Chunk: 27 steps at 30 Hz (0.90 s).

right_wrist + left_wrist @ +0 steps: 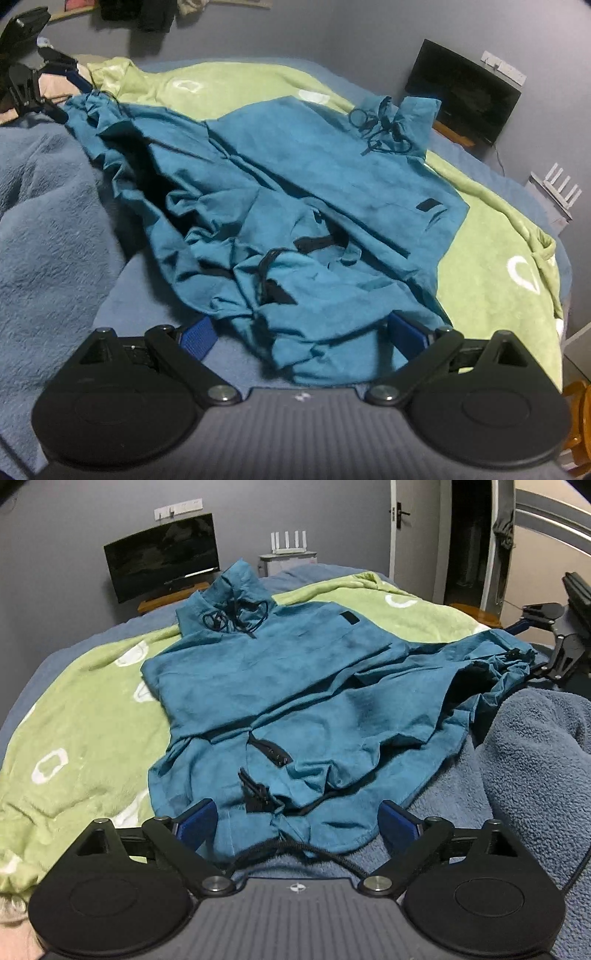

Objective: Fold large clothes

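Observation:
A teal hooded jacket [280, 672] lies spread on the bed, hood and black drawcords at the far end and its rumpled hem towards me. My left gripper [299, 823] stands open, its blue pads wide apart on either side of the hem's near edge, with a black cord running across between them. In the right wrist view the jacket [295, 177] lies with its hood to the far right. My right gripper [303, 332] is open too, with bunched hem cloth between its fingers and no pad pressing. Each gripper shows in the other's view: right gripper [554, 642], left gripper [29, 77].
A green patterned blanket [74, 720] lies under the jacket. A thick blue fleece blanket [535, 757] is heaped on the near right. A dark screen [162, 561], a white router [290, 542] and a door [417, 535] stand beyond the bed. A wooden chair [580, 406] is at the bed's side.

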Each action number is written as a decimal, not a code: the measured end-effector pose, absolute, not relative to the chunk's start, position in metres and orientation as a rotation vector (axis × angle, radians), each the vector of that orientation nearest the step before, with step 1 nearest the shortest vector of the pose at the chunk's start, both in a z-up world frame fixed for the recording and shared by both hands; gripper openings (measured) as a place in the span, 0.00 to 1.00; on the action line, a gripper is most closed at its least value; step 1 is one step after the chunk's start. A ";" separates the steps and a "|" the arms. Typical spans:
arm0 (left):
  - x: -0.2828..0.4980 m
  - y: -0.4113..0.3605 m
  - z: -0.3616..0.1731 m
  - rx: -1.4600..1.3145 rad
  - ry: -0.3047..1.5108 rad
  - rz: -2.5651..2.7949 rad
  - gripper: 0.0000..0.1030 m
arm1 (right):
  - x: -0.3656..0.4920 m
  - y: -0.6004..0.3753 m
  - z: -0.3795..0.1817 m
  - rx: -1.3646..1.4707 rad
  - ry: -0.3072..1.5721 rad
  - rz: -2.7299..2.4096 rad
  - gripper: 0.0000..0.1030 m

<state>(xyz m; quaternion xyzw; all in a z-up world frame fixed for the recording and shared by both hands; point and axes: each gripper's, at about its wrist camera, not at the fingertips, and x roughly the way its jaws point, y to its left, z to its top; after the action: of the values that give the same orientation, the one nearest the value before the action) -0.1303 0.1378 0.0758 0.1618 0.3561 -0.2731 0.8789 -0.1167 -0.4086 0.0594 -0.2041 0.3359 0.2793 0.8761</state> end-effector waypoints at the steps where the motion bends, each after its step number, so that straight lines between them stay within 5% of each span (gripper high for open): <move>1: -0.128 0.137 0.076 0.337 0.735 -0.580 0.85 | -0.113 -0.408 0.059 -0.430 0.689 0.585 0.95; 3: -0.122 0.138 0.077 0.330 0.723 -0.583 0.74 | -0.107 -0.408 0.058 -0.438 0.656 0.593 0.84; 5: -0.112 0.142 0.078 0.290 0.734 -0.579 0.52 | -0.098 -0.408 0.060 -0.432 0.635 0.582 0.69; 8: -0.099 0.150 0.079 0.244 0.743 -0.560 0.61 | -0.082 -0.414 0.066 -0.352 0.613 0.587 0.58; 13: -0.092 0.156 0.080 0.228 0.758 -0.565 0.63 | -0.062 -0.409 0.071 -0.354 0.577 0.604 0.61; 17: -0.091 0.159 0.078 0.230 0.771 -0.557 0.66 | -0.056 -0.400 0.068 -0.479 0.544 0.642 0.81; 21: -0.087 0.168 0.075 0.178 0.790 -0.527 0.67 | -0.048 -0.399 0.065 -0.511 0.545 0.710 0.80; 22: -0.086 0.171 0.075 0.154 0.790 -0.527 0.67 | -0.047 -0.401 0.065 -0.505 0.546 0.731 0.76; 24: -0.084 0.175 0.076 0.122 0.786 -0.517 0.67 | -0.039 -0.404 0.067 -0.453 0.564 0.766 0.50; 27: -0.083 0.178 0.080 0.090 0.772 -0.504 0.68 | -0.027 -0.410 0.069 -0.394 0.554 0.723 0.31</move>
<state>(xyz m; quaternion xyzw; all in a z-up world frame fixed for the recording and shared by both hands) -0.0830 0.1782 0.0799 0.0435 0.3722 -0.2432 0.8947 -0.0270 -0.4096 0.0687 -0.1891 0.2658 0.3468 0.8794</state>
